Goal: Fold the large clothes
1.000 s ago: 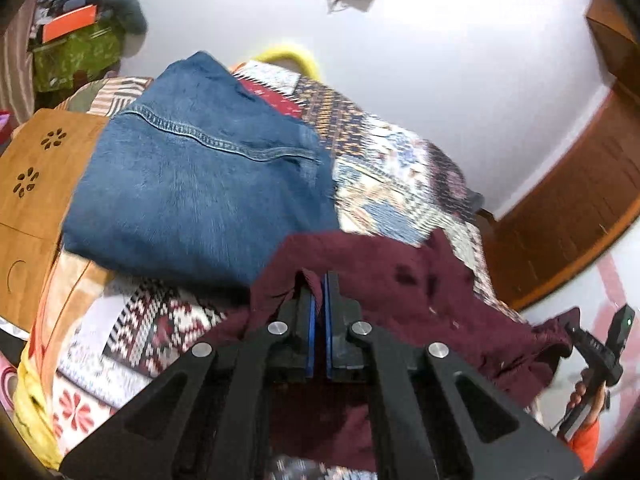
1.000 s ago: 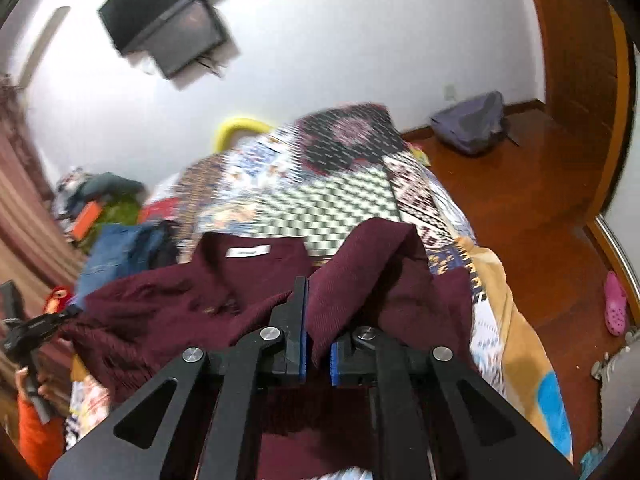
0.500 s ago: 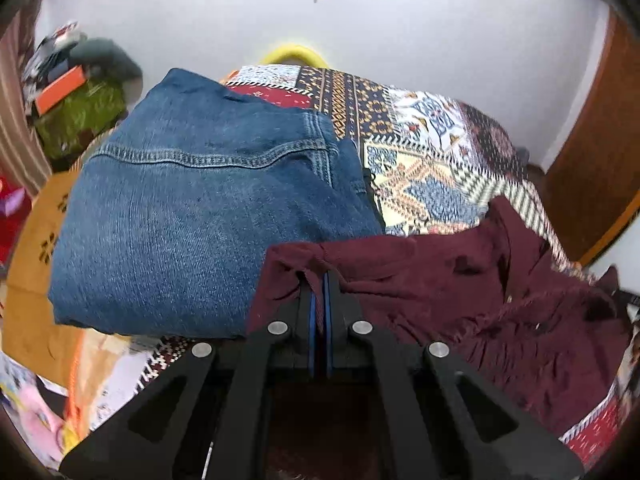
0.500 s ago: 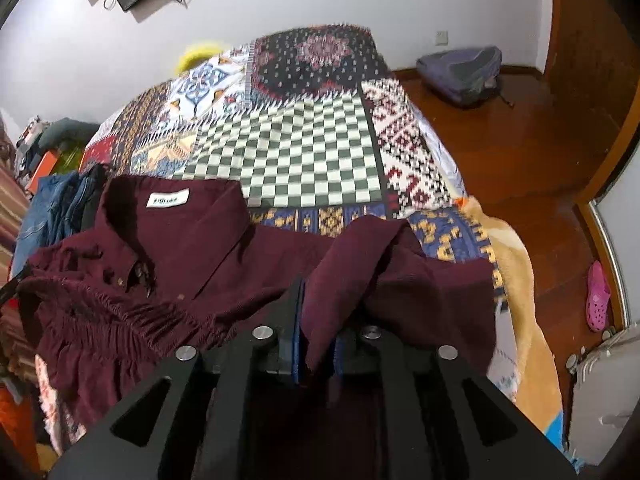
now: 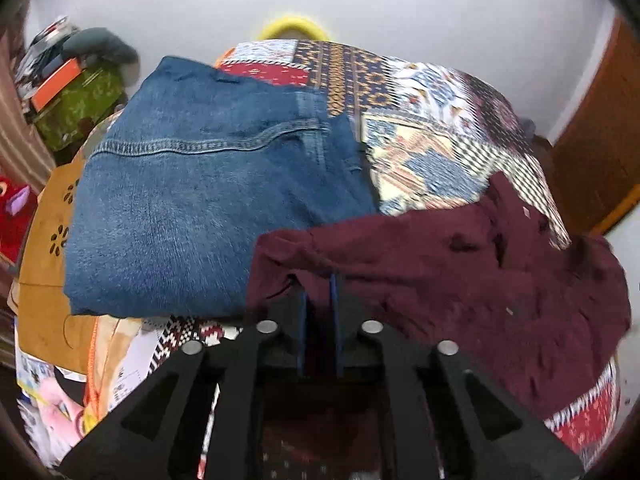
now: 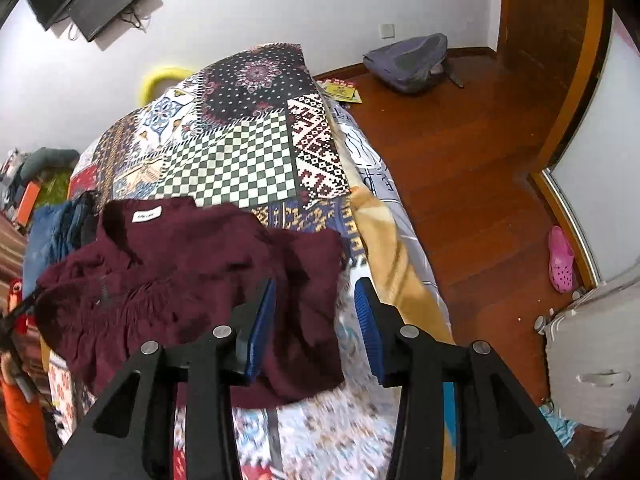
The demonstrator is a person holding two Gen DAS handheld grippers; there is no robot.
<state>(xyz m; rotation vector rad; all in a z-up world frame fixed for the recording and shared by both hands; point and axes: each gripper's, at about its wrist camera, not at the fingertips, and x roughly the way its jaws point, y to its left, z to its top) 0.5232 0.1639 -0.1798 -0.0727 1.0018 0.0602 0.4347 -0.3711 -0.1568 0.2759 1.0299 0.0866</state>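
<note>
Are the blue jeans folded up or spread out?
Folded. The blue jeans lie as a thick, neat stack on the patchwork bedspread, layered edges showing at the near side.

A small white label (image 6: 146,214) sewn inside the collar of the maroon shirt (image 6: 192,280) carries dark printing too small and blurred to read, and no other text, brand, number or sign can be made out anywhere in either view

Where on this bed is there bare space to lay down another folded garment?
The far half of the patchwork bedspread is bare, bordered by the maroon shirt in front and the bed's right edge. The near left side is crowded: the folded jeans lie beside the shirt.
</note>
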